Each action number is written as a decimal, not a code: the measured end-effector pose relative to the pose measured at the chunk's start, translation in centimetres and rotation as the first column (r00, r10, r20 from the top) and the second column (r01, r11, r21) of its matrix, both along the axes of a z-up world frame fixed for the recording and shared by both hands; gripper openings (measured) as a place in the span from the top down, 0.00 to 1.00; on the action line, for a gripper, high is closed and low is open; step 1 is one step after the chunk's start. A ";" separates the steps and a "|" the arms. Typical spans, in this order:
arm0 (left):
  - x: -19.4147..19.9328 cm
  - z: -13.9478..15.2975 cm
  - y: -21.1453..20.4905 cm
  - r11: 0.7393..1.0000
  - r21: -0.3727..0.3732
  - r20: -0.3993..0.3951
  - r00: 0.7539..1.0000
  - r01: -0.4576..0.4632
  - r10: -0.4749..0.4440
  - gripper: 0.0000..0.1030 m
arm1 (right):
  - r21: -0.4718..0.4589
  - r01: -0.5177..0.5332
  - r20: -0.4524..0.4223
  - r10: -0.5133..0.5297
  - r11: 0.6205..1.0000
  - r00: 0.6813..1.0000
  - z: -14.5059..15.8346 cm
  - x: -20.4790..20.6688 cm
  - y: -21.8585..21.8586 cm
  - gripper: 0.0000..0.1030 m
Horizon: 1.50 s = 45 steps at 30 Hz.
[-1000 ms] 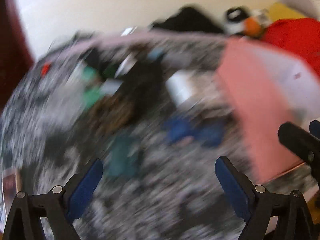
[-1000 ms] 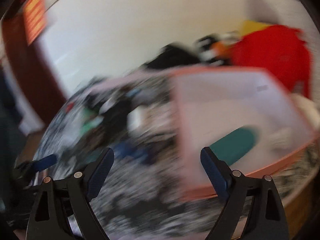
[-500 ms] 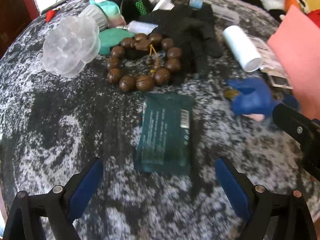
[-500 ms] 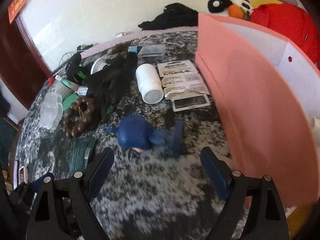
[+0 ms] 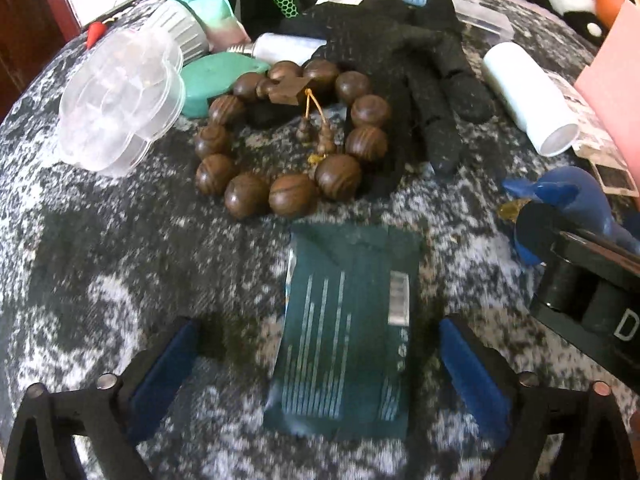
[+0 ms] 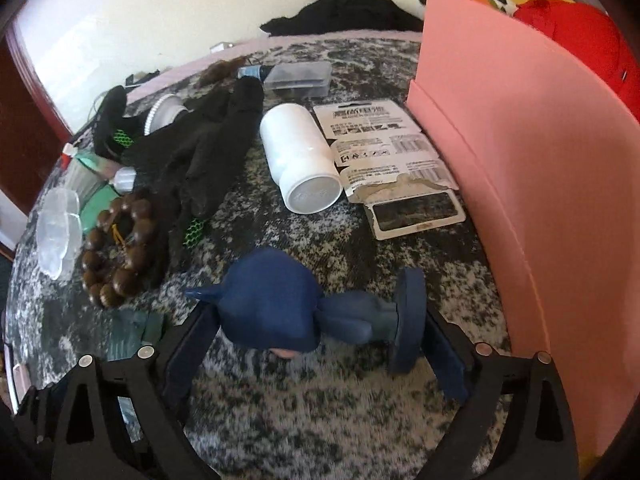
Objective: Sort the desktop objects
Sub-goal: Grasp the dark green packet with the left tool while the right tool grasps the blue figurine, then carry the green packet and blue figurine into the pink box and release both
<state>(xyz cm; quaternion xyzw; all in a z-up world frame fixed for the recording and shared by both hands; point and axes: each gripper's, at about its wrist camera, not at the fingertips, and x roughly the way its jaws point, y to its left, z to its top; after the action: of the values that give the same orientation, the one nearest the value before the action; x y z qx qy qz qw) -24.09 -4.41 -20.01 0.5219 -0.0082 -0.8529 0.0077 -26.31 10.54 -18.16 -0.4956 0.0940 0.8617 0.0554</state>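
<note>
The left gripper, jaws spread, is brought closer over the green packet; the right gripper, likewise spread, now straddles the blue figurine, at 12 o'clock.

Bare worktop left of the green packet, open for approach. Bead bracelet and black glove crowd just behind it. Pink box wall blocks the right side; blue figurine lies close beside it.

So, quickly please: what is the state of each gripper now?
Left gripper: open, holding nothing, above the green packet.
Right gripper: open, around the blue figurine, not gripping.
</note>
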 end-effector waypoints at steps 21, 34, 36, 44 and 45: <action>5.1 7.7 -3.7 0.997 0.079 -0.164 0.986 0.017 -0.004 0.55 | -0.130 -0.114 -0.088 0.103 0.985 0.991 4.3 4.2 -1.3 0.05; 13.3 14.8 -3.9 0.996 0.088 -0.319 0.948 0.033 -0.003 0.55 | -0.142 -0.233 -0.262 0.191 0.962 0.946 12.4 13.8 -1.8 0.05; 14.5 16.3 -2.7 0.995 0.087 -0.353 0.936 0.054 -0.020 0.55 | -0.127 -0.229 -0.293 0.184 0.965 0.938 13.6 15.0 -1.1 0.05; 16.6 20.9 3.1 0.984 0.087 -0.454 0.885 0.154 -0.098 0.55 | -0.050 -0.125 -0.474 0.086 0.991 0.877 19.3 20.3 4.0 0.05; 16.4 21.2 4.2 0.980 0.092 -0.459 0.881 0.174 -0.113 0.55 | -0.046 -0.102 -0.491 0.066 0.994 0.869 19.8 20.8 5.1 0.05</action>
<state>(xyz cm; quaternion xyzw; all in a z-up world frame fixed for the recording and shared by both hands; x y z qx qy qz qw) -7.72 -0.19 1.16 0.3068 0.0110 -0.9476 -0.0883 -5.52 15.59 1.64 -0.2673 0.1135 0.9566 -0.0251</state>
